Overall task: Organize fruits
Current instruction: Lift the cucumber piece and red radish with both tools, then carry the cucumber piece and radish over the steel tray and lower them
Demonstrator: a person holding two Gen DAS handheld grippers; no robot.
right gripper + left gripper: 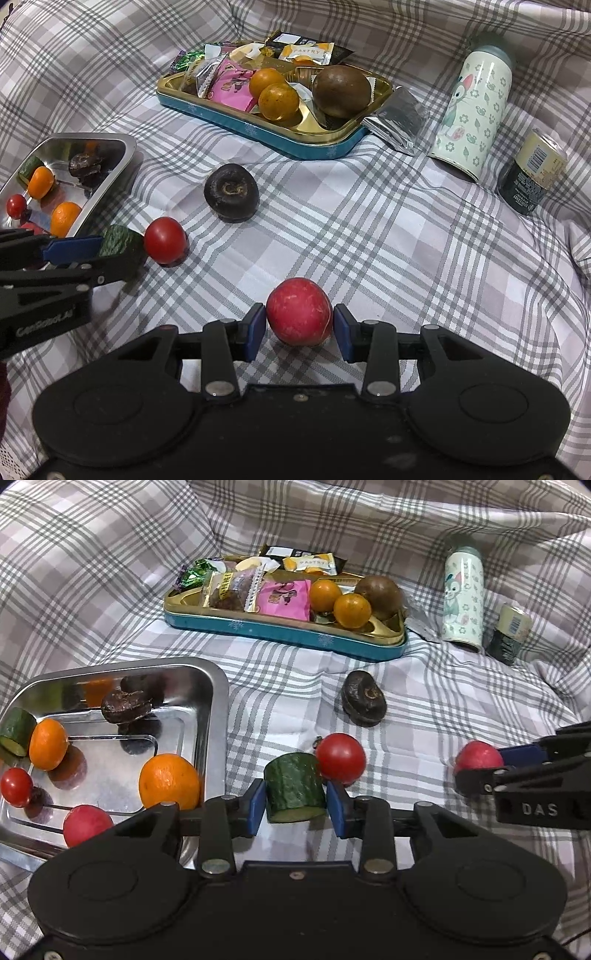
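My left gripper (295,805) is open around a green cucumber piece (294,787) on the checked cloth, pads close beside it; a red tomato (340,758) lies just behind. My right gripper (300,330) is open around a pink-red round fruit (298,316), with small gaps on both sides. A steel tray (218,686) at the left holds two oranges (168,781), a tomato, a cucumber piece, a pink fruit and a dark fruit. A dark brown fruit (231,192) lies loose on the cloth.
A teal and gold tin (325,147) at the back holds snack packets, two small oranges (277,100) and a brown round fruit (341,90). A silver packet (397,120), a patterned bottle (472,110) and a small dark can (530,173) lie at the right.
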